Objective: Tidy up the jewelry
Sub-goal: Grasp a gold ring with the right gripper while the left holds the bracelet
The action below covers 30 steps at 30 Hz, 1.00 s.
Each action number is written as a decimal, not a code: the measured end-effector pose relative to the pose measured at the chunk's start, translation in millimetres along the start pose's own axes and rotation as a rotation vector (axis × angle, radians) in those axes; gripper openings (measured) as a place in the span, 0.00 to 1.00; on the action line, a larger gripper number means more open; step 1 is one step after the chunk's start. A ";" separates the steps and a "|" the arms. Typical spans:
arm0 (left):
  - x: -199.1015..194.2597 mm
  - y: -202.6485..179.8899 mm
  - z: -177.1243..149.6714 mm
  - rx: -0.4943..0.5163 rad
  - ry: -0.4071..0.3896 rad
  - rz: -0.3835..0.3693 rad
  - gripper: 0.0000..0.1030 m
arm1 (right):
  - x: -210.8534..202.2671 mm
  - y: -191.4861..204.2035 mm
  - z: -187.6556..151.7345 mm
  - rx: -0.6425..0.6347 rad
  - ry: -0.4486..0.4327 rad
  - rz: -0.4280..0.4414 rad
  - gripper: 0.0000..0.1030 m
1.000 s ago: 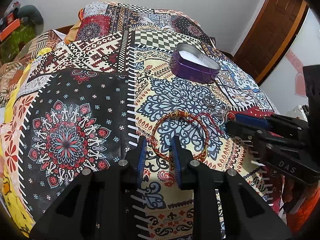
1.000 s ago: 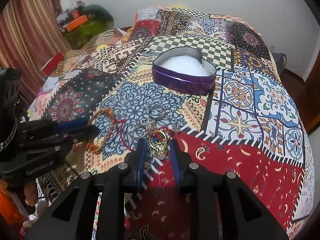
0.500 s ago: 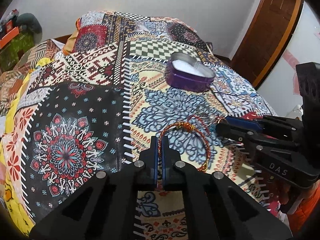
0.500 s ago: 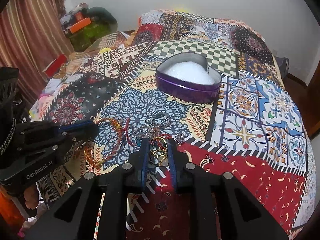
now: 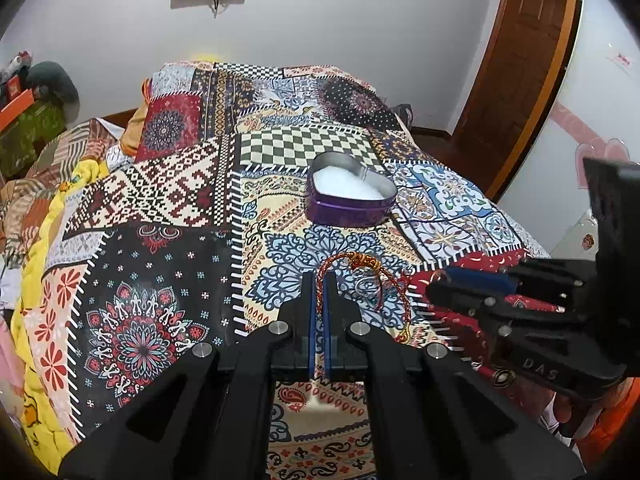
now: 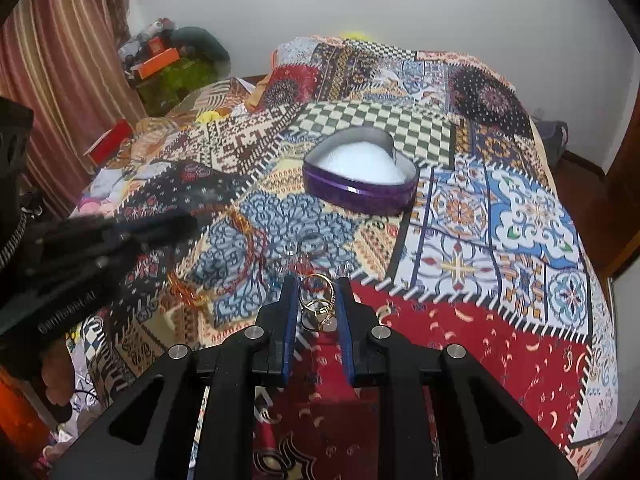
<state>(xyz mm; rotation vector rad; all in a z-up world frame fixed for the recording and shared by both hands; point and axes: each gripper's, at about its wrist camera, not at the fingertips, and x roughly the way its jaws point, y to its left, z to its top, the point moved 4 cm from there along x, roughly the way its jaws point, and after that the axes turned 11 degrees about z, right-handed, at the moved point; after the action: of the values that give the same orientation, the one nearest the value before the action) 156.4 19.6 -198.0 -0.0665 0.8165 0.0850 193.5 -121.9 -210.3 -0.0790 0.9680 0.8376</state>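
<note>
L gripper point(image 5: 319, 280) jaws clenched on the red-gold thread bracelet point(image 5: 362, 264); cord pinched between the blue pads, rest of the loop arcing out to the right above the bedspread point(image 5: 160, 240). R gripper point(image 6: 318, 292) jaws closed on a bunch of gold rings point(image 6: 318, 312), held between the pads near the tips. A few silver rings point(image 6: 308, 246) lie on the bed just beyond. Purple heart-shaped tin point(image 6: 360, 178), open w/ white lining, sits further back, well apart from both

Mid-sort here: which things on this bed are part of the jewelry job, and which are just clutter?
Job:
red-gold thread bracelet, pinched in left claw
gold rings, between right claw pads
silver rings
purple heart tin

Clutter:
orange box
patchwork bedspread
</note>
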 end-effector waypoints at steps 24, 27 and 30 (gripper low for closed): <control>-2.2 -6.9 3.4 0.013 -0.005 -0.001 0.01 | 12.3 -23.7 -5.0 0.037 0.087 -0.021 0.21; 0.4 -6.7 4.2 0.011 -0.001 -0.004 0.01 | 18.7 -25.9 0.6 0.034 0.101 -0.007 0.27; 3.6 -6.2 4.3 0.013 0.002 -0.002 0.01 | 22.4 -25.8 2.6 0.016 0.101 -0.019 0.38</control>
<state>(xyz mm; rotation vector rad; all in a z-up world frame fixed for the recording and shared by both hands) 162.6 14.0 -197.4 -0.0556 0.8190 0.0775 218.7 -125.5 -233.2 -0.1174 1.0673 0.8144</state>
